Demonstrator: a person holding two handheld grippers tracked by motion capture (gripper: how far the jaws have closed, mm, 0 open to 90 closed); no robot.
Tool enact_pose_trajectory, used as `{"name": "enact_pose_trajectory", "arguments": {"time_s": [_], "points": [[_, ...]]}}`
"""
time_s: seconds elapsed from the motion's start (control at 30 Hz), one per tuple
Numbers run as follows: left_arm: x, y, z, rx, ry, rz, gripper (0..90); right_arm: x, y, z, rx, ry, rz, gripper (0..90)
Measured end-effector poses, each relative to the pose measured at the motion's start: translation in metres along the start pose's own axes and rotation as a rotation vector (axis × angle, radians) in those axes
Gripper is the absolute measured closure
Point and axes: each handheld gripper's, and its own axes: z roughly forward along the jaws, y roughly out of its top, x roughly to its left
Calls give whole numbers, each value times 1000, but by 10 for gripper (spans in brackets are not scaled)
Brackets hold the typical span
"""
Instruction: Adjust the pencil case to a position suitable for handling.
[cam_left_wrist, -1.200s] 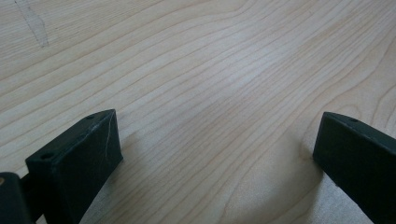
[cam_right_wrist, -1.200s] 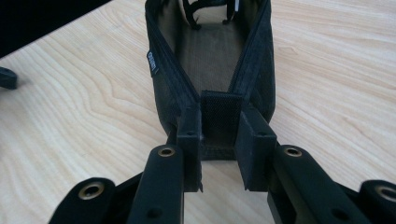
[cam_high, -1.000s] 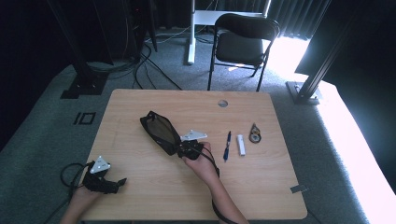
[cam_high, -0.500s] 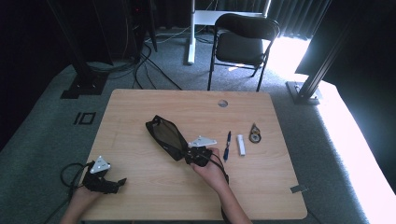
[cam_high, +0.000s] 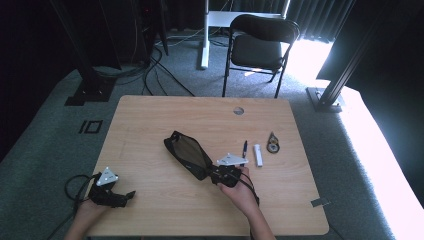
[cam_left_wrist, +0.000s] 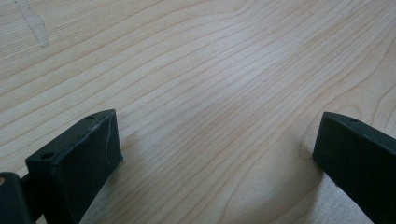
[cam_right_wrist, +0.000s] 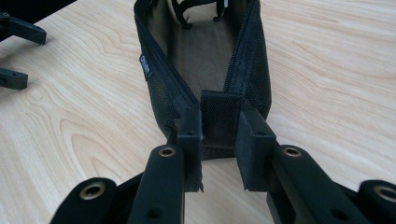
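A black mesh pouch (cam_high: 186, 154) lies unzipped on the wooden table (cam_high: 150, 125), its mouth gaping. My right gripper (cam_high: 212, 174) holds its near end. In the right gripper view the jaws (cam_right_wrist: 222, 130) are shut on the fabric tab (cam_right_wrist: 221, 114) at the end of the zipper, and the pouch (cam_right_wrist: 201, 56) stretches away from them. My left gripper (cam_high: 130, 195) rests near the table's front left corner. Its jaws stand wide open (cam_left_wrist: 219, 140) over bare wood (cam_left_wrist: 210, 70) with nothing between them. The left gripper (cam_right_wrist: 33, 59) also appears far off at the right gripper view's upper left.
To the right of the pouch lie a dark pen (cam_high: 244, 148), a small white tube (cam_high: 258, 155) and a small round dark object (cam_high: 273, 144). A round hole (cam_high: 239, 110) sits near the table's far edge. A black folding chair (cam_high: 262, 40) stands beyond the table.
My right gripper has dragged the pouch to the right and toward the front edge. The left gripper has stayed where it was.
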Motion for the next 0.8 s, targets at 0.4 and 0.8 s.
{"name": "enact_pose_trajectory", "arguments": {"time_s": [0.4, 0.8], "points": [[0, 0, 0, 0, 1, -1, 12, -6, -15, -24, 21, -3, 5, 733], [0, 0, 0, 0, 1, -1, 12, -8, -31, -46, 21, -12, -6, 733]]}}
